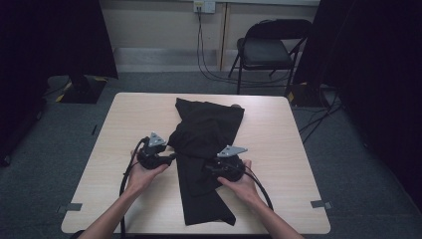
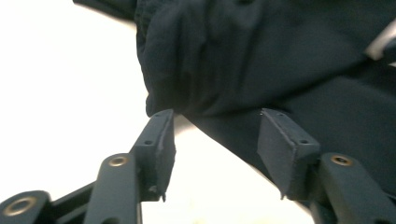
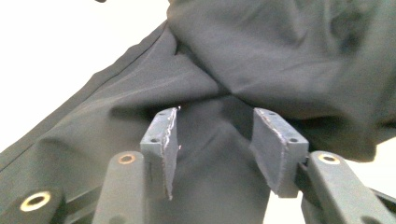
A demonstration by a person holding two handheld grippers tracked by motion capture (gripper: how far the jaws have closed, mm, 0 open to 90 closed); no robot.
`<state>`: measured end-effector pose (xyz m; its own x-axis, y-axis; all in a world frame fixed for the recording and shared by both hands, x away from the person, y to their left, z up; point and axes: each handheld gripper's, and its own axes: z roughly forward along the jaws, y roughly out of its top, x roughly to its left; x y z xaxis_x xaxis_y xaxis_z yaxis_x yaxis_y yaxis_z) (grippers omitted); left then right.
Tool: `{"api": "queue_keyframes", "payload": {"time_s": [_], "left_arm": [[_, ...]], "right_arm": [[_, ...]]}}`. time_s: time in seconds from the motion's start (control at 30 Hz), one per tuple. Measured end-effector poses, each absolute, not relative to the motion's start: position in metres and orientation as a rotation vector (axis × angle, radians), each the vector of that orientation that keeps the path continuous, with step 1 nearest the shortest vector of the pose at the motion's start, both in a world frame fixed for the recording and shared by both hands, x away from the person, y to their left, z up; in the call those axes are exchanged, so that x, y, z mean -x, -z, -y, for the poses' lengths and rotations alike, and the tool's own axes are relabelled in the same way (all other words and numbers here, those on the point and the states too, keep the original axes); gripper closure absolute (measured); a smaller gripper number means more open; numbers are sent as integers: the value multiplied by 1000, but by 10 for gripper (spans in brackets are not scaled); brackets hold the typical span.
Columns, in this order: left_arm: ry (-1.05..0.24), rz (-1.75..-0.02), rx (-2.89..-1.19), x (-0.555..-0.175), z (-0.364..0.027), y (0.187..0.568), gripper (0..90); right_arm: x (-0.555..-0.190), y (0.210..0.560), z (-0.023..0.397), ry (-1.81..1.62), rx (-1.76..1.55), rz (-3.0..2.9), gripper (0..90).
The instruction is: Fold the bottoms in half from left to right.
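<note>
A black pair of trousers [image 1: 204, 149] lies along the middle of the light wooden counter [image 1: 288, 149], partly folded, its upper part doubled over diagonally and one leg running toward my edge. My left gripper [image 1: 171, 158] sits at the garment's left edge. In the left gripper view, its fingers [image 2: 159, 140] stand apart, with the bunched fold of cloth [image 2: 210, 70] just beyond their tips and nothing pressed between them. My right gripper [image 1: 209, 168] rests over the trousers near the middle. In the right gripper view, its fingers [image 3: 163, 140] stand open above the creased fabric [image 3: 210, 154], gripping nothing. A folding chair [image 1: 266, 50] stands beyond the counter.
</note>
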<state>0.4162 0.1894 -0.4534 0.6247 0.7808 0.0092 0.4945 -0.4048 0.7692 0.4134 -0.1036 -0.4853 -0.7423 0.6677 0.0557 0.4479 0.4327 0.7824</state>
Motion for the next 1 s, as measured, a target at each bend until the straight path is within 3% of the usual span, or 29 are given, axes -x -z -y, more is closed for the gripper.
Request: {"api": "queue_keyframes", "payload": {"time_s": [0.13, 0.23, 0.47, 0.67, 0.8, 0.93, 1.0], "left_arm": [[-316, -859, -2145, -382, -185, 449, 663], [-222, -795, -2191, -359, -169, 462, 713], [-169, -667, -2285, -347, -142, 473, 472], [-174, -633, -2361, -339, -132, 482, 383], [-219, -571, -2392, -336, -130, 485, 490], [-223, -584, -2400, -340, -134, 483, 789], [-199, -607, -2399, -343, -137, 482, 879]], "right_arm": [[-409, 481, 115, -1215, -964, -2427, 534], [-408, 487, 114, -1178, -952, -2452, 536], [-409, 498, 114, -1154, -963, -2461, 541], [-409, 500, 113, -1156, -946, -2452, 539], [-409, 501, 112, -1159, -937, -2451, 539], [-410, 501, 113, -1166, -931, -2449, 539], [-410, 502, 112, -1164, -926, -2448, 540]]}}
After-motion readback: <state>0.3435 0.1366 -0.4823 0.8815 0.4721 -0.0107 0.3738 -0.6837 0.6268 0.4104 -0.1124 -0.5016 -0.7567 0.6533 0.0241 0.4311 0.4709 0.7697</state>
